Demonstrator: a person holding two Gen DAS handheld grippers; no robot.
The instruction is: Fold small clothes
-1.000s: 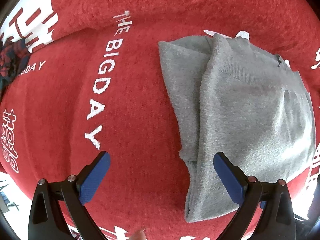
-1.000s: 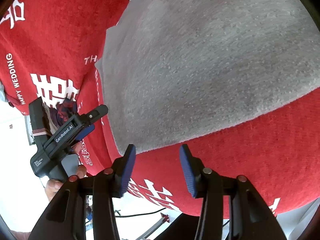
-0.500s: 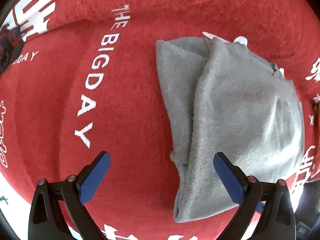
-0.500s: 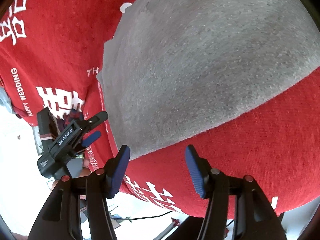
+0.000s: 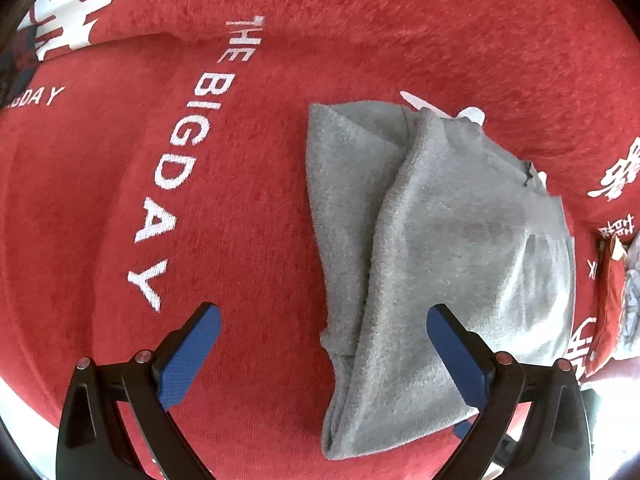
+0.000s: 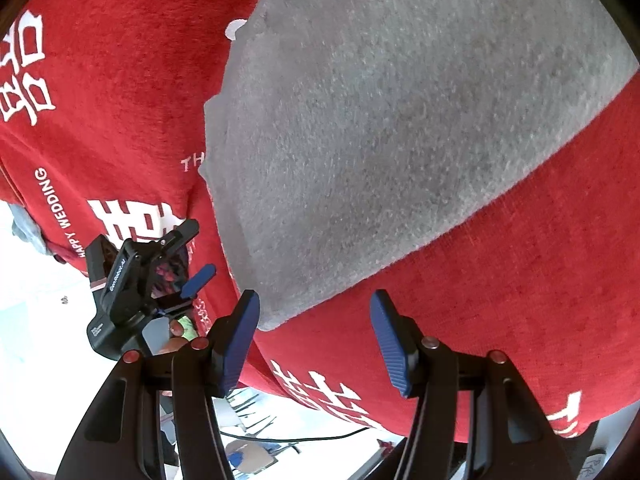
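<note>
Bright daylight, sharp focus; strong fisheye bending with dark corners. Blown-out white glare sits past the red printed fleece cloth's [image 6: 520, 280] lower edges; shadows are soft.

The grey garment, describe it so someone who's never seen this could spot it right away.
A red cloth printed with white lettering, including "THE BIG DAY", covers the whole surface. On it, right of that lettering in the left wrist view, lies the grey garment, fuzzy and partly folded over itself. It is the only plain, unprinted fabric there.

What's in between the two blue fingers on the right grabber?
Only the near corner of the grey garment and red blanket, seen in the right wrist view. The right gripper is open, pinching nothing.
</note>
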